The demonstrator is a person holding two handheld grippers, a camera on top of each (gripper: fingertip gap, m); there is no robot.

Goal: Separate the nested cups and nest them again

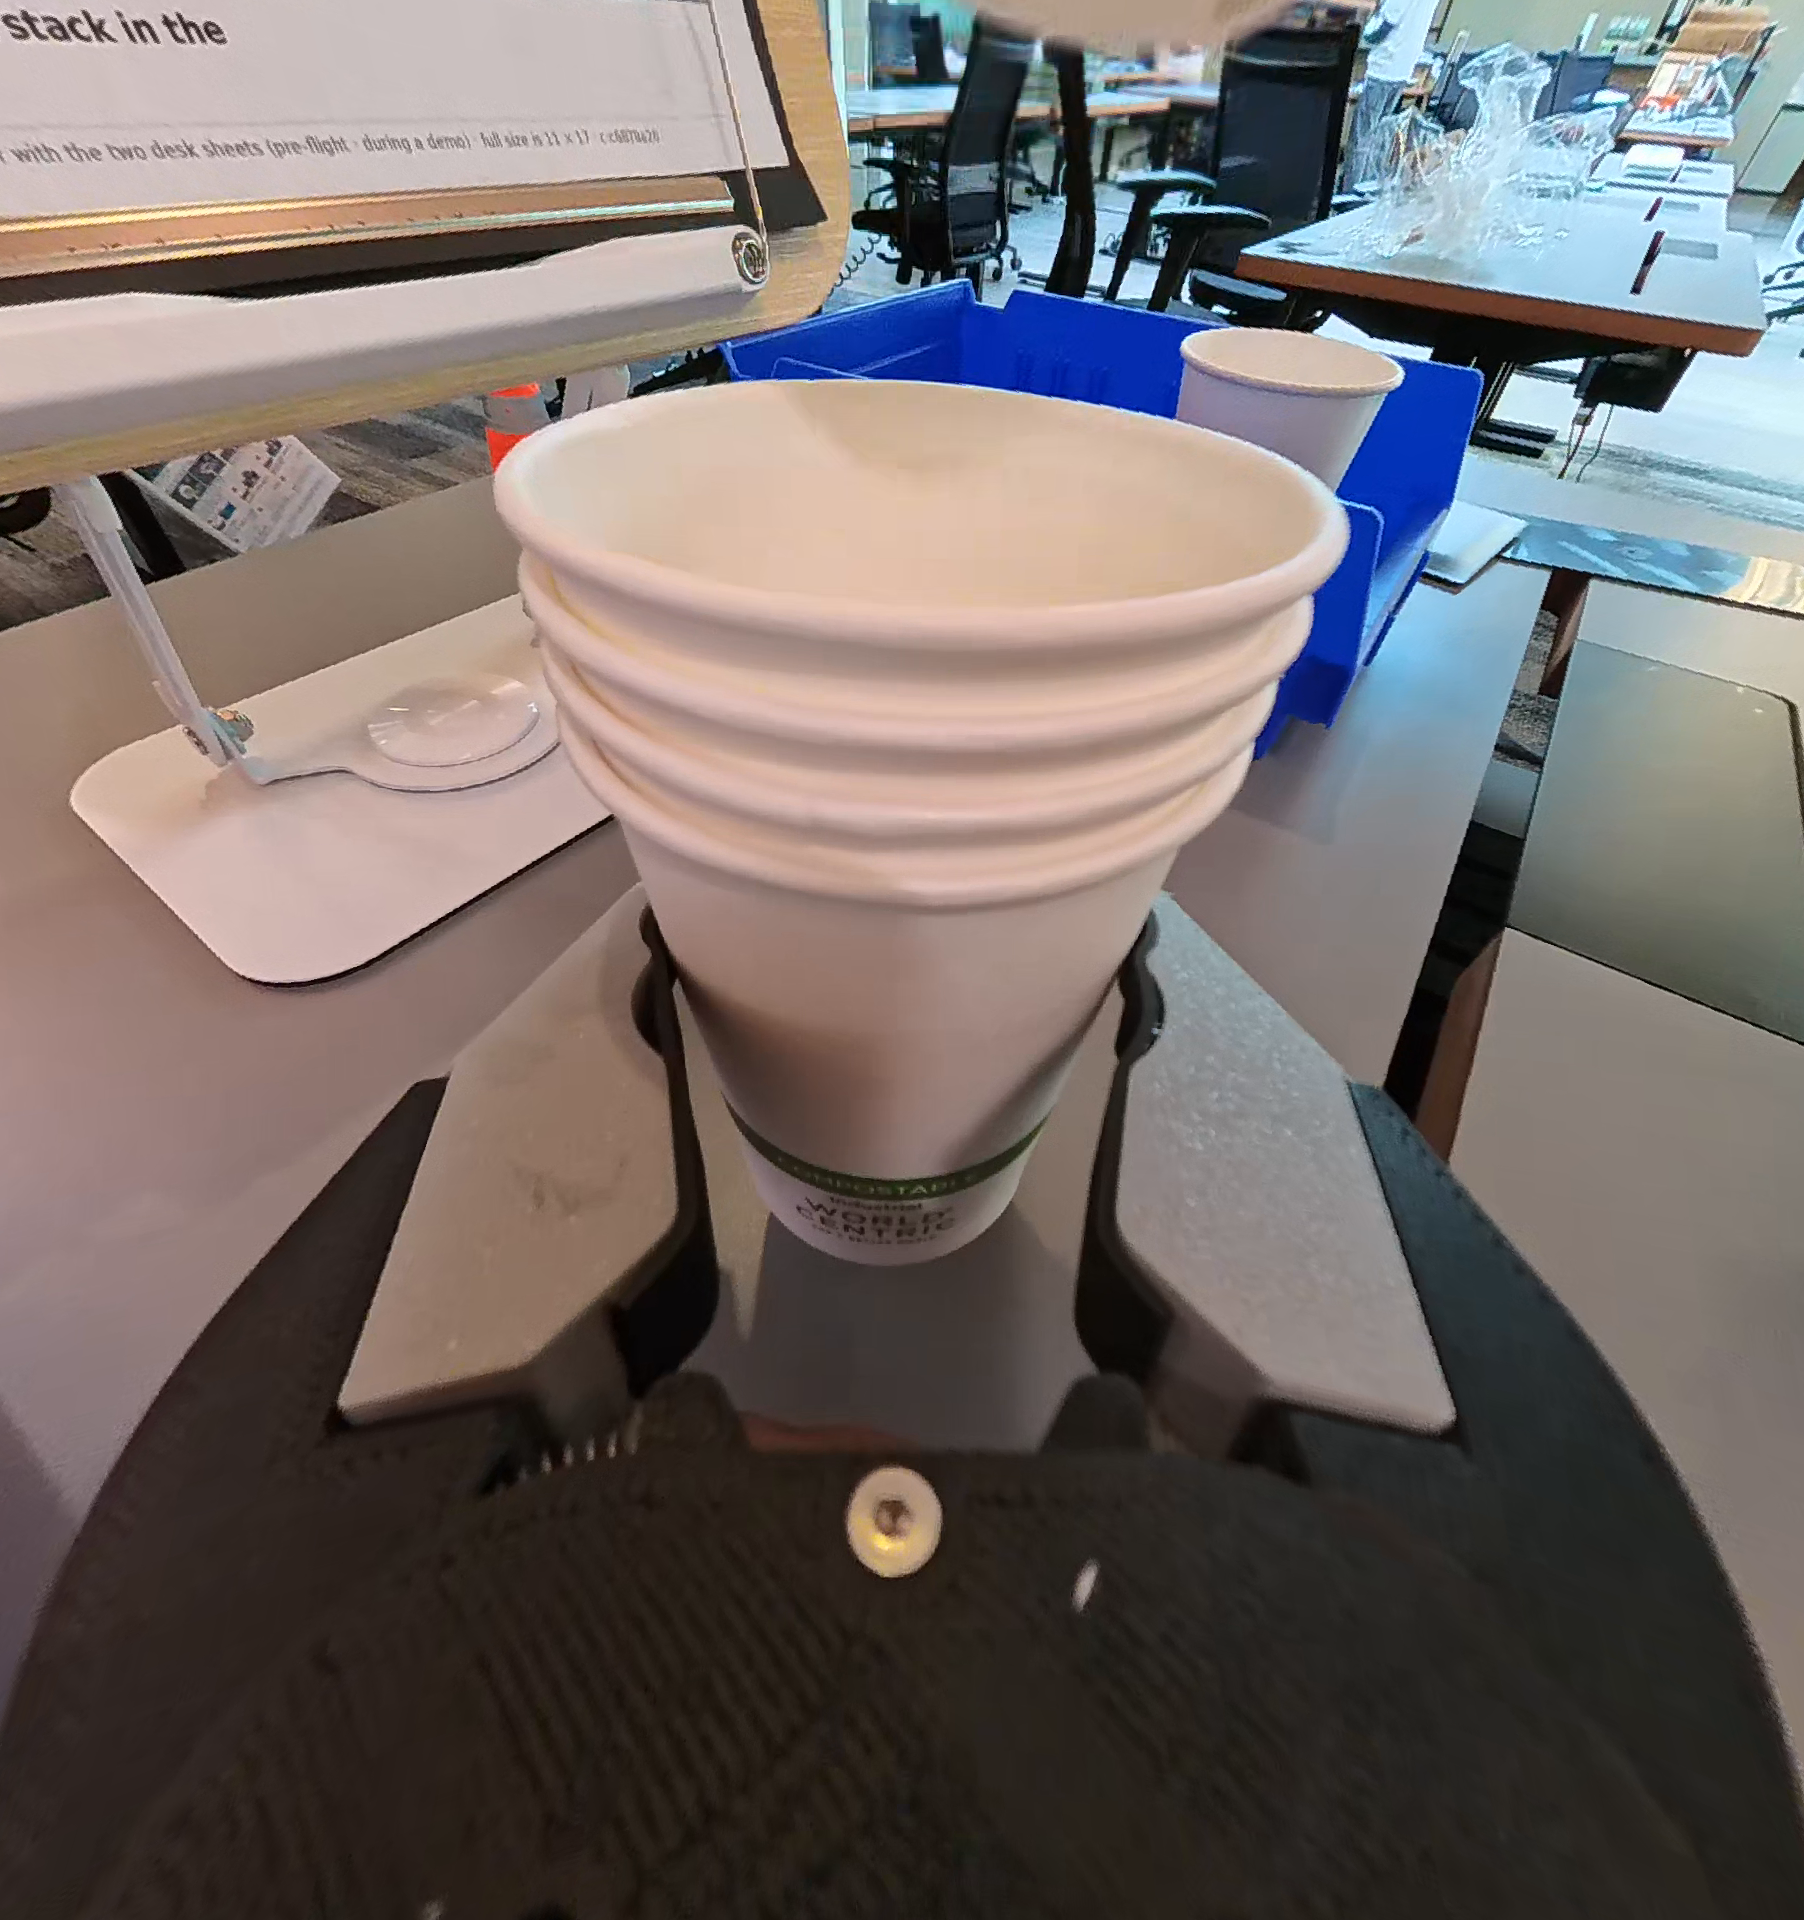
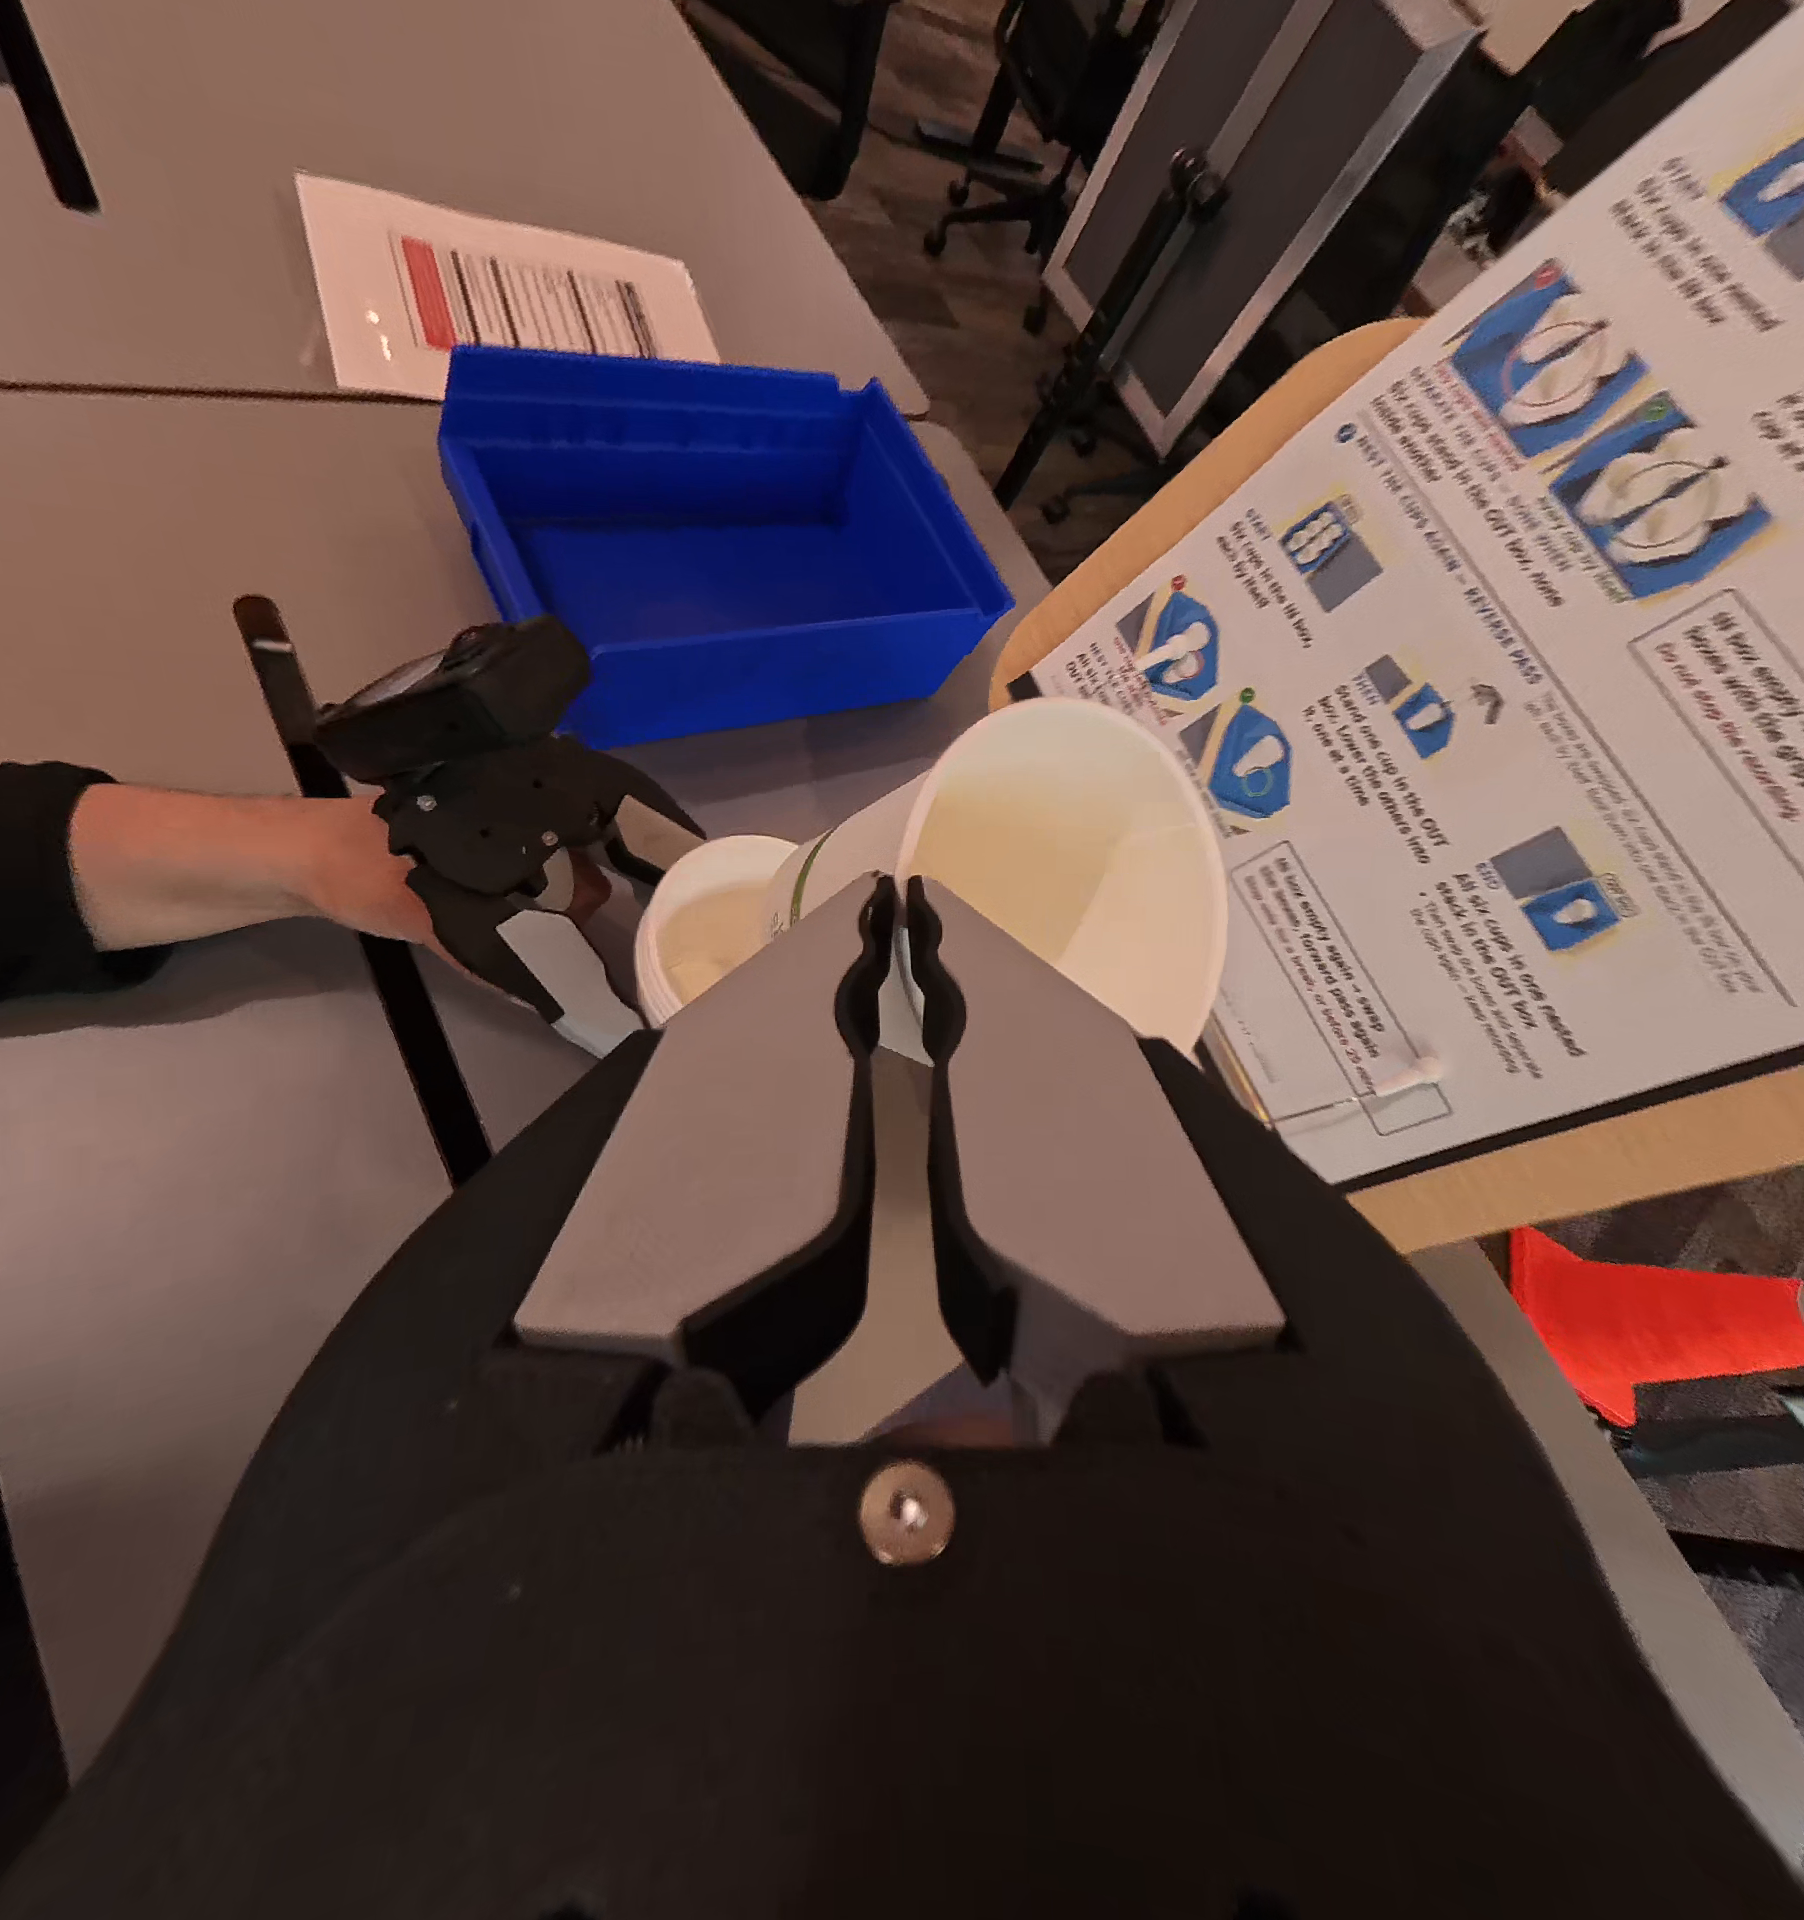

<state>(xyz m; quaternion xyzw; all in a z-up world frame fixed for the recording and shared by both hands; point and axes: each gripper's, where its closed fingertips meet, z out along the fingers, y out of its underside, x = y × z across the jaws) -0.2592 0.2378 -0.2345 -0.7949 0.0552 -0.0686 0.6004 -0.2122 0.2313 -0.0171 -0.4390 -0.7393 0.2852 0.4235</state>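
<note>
Nested cups [image 1: 903, 790] upright between left tongs [image 1: 898, 997]; right tongs [image 2: 900, 899] pinching tilted cup [image 2: 1069, 862]

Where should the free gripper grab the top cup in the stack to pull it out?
Grip the top cup by its rolled rim, coming from above with one finger inside the mouth. Only the rim band shows above the next cup's rim; its wall is buried in the stack, which the left gripper holds by the lower wall.

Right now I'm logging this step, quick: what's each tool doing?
Left tool: closed on the stack of nested cups, low on its side.
Right tool: closed on the rim of a single white cup.
</note>
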